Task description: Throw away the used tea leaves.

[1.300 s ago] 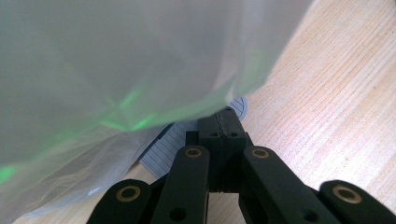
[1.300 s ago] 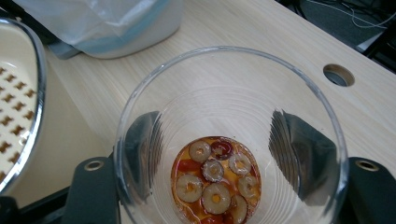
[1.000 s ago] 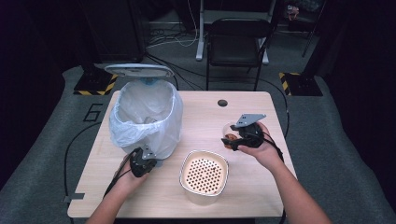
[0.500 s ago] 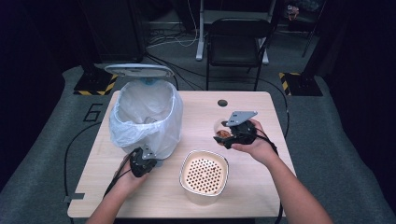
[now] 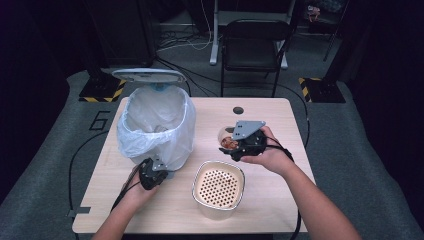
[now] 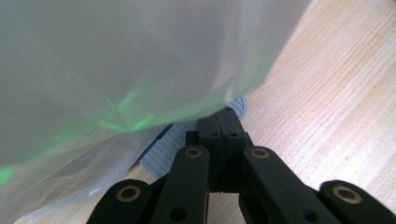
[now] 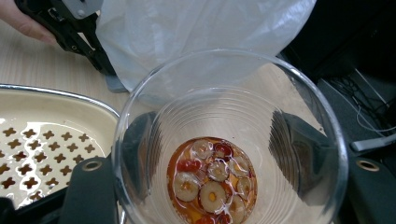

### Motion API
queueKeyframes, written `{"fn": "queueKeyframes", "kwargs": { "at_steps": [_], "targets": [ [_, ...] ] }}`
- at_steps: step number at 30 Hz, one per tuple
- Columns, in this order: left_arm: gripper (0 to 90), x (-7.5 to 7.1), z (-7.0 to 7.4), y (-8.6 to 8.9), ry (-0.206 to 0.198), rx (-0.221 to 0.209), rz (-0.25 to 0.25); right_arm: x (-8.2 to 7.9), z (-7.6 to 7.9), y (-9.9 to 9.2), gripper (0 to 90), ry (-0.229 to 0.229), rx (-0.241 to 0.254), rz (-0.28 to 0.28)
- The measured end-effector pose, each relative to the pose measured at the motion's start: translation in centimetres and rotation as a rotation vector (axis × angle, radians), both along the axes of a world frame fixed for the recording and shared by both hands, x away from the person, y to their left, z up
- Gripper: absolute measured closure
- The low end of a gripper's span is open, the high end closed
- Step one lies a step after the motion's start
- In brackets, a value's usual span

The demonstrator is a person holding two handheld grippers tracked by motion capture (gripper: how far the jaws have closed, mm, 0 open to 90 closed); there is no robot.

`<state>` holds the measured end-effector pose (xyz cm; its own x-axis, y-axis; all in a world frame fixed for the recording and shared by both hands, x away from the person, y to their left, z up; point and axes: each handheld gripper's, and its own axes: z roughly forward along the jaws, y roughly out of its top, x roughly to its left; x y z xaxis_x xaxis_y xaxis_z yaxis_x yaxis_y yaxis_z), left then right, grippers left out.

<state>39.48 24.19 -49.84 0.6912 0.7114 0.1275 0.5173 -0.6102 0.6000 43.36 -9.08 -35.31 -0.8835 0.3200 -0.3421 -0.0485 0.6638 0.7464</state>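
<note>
The right gripper (image 5: pixel 239 146) jaws clamp a clear cup (image 7: pixel 229 140) of fruit slices above the surface (image 5: pixel 270 115), beside the strainer (image 5: pixel 218 187), likely for draining. The left gripper (image 5: pixel 151 173), jaws closed, steadies the bin (image 5: pixel 156 125).

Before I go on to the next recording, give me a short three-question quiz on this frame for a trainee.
1. True or false: the right tongs grip a clear plastic cup with sliced fruit and reddish liquid in its bottom.
2. Multiple choice: what stands nearest the person, between the two hands? A) a kettle B) a container with a perforated strainer insert C) a stack of plates
3. Fill in: the left tongs, jaws together, rest at the foot of the bin lined with a white ____ bag.

Key: 1 true; 2 B; 3 plastic
</note>
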Motion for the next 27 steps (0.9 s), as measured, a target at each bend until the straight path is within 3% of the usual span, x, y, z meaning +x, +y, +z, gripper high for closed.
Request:
{"fn": "queueKeyframes", "kwargs": {
  "at_steps": [9,15,21,23,27],
  "targets": [
    [90.0,0.0,0.0,0.0,-0.003,0.002,0.001,-0.8,0.5,0.7,33.8,-0.071,-0.032,0.019],
    [90.0,0.0,0.0,0.0,-0.001,0.001,0.000,-2.1,0.6,1.0,34.0,-0.176,-0.105,0.051],
    [90.0,0.0,0.0,0.0,-0.001,0.001,0.001,-3.2,0.6,1.2,34.3,-0.242,-0.158,0.077],
    [90.0,0.0,0.0,0.0,0.000,0.006,0.003,-3.6,0.5,1.3,34.4,-0.296,-0.194,0.081],
    [90.0,0.0,0.0,0.0,-0.003,0.002,0.002,-4.0,0.4,1.3,34.5,-0.324,-0.209,0.082]
  ]
}}
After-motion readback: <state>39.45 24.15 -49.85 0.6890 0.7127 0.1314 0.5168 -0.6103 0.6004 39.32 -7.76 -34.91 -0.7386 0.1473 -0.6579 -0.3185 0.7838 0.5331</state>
